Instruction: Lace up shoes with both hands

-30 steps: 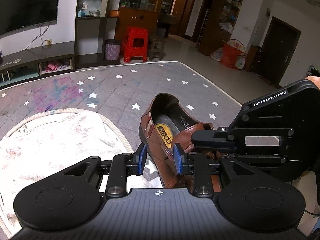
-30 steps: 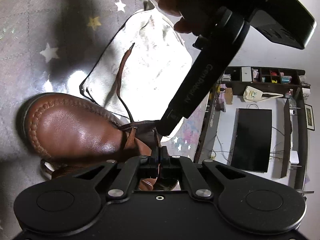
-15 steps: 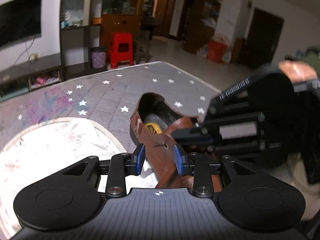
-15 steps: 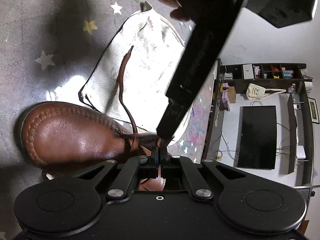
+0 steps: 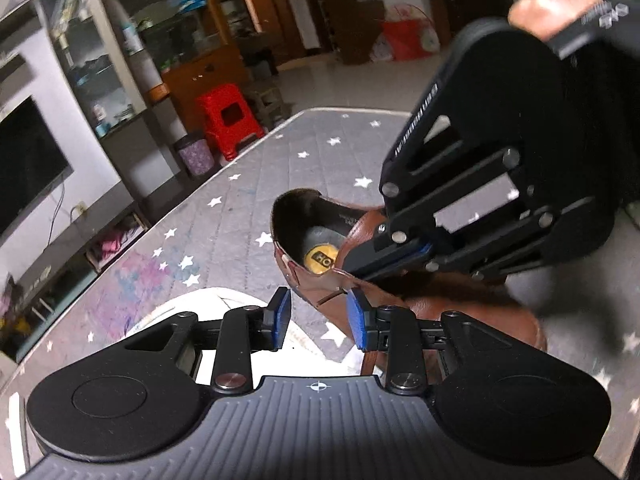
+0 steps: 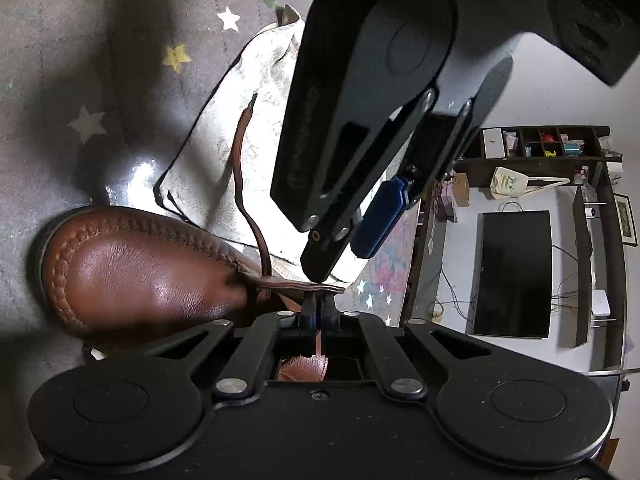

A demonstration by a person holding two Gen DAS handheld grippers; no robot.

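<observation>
A brown leather shoe (image 6: 140, 276) lies on a grey star-patterned mat (image 6: 80, 60); its opening (image 5: 308, 232) faces the left wrist camera. One flat brown lace (image 6: 240, 156) runs from the throat out over a white cloth (image 6: 208, 160). My right gripper (image 6: 319, 304) is shut at the throat, with a thin brown strip, apparently the lace, pinched between its pads. The right gripper (image 5: 354, 268) reaches in from the right in the left wrist view. My left gripper (image 5: 319, 320) is open beside the eyelet flap, a short lace piece (image 5: 328, 299) beyond its blue pads (image 5: 280, 316). One of its fingertips (image 6: 316, 268) nearly touches the flap.
The white cloth (image 5: 224, 300) lies on the mat beside the shoe. A hand (image 5: 552, 8) holds the right gripper. Beyond the mat edge stand a red stool (image 5: 230, 118), a purple bin (image 5: 196, 156), a TV (image 5: 24, 168) and dark shelving.
The left gripper has rolled and shifted sideways toward the shoe's throat, so its view is tilted. The right gripper stays shut in the same place.
</observation>
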